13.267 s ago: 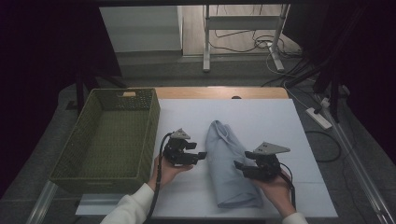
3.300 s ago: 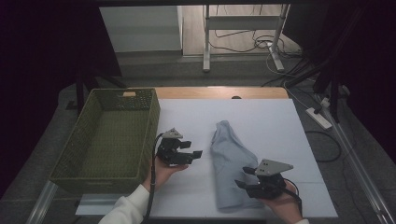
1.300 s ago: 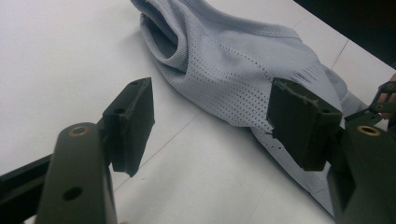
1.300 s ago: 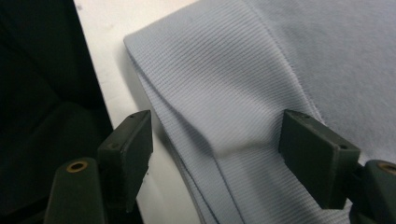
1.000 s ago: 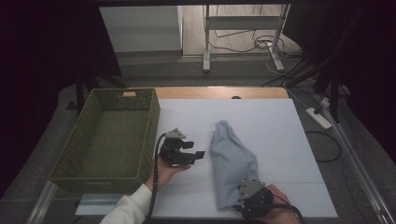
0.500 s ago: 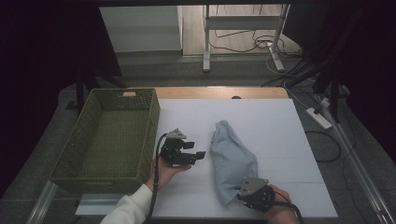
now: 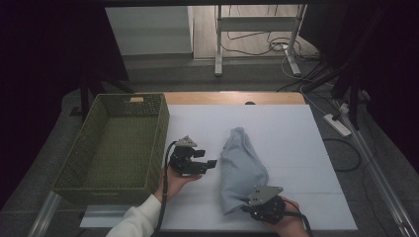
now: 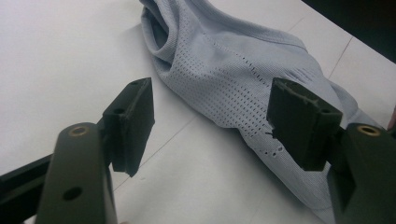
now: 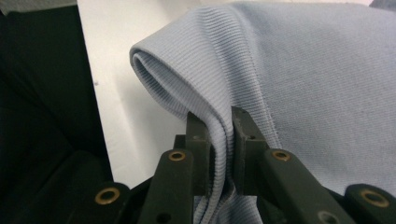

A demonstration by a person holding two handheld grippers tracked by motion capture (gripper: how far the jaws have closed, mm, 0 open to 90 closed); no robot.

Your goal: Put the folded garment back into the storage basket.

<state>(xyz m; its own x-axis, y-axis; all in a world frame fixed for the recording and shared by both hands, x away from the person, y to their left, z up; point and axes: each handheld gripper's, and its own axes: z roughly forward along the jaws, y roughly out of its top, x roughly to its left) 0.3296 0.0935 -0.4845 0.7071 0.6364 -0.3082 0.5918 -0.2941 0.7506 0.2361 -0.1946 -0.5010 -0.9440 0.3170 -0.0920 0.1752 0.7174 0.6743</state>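
Basket [image 7: 111,143]: stands at the far left of the tabletop [image 7: 296,148]; nothing visible inside it, so the putting-away, if that is the aim, is not yet done.
Left gripper [image 7: 200,165]: I hold it just left of the garment, jaws spread wide, nothing between them.
Garment [image 7: 242,168]: pale blue, folded into a long narrow bundle, lying mid-tabletop; perforated mesh panel visible in the left gripper view, ribbed knit at the near end.
Right gripper [image 7: 247,205]: jaws have just been closing; now clenched on the ribbed near edge [image 9: 219,126], fold pinched between them.
Progress: early, in my judgement; one end secured, lift and transfer outstanding.
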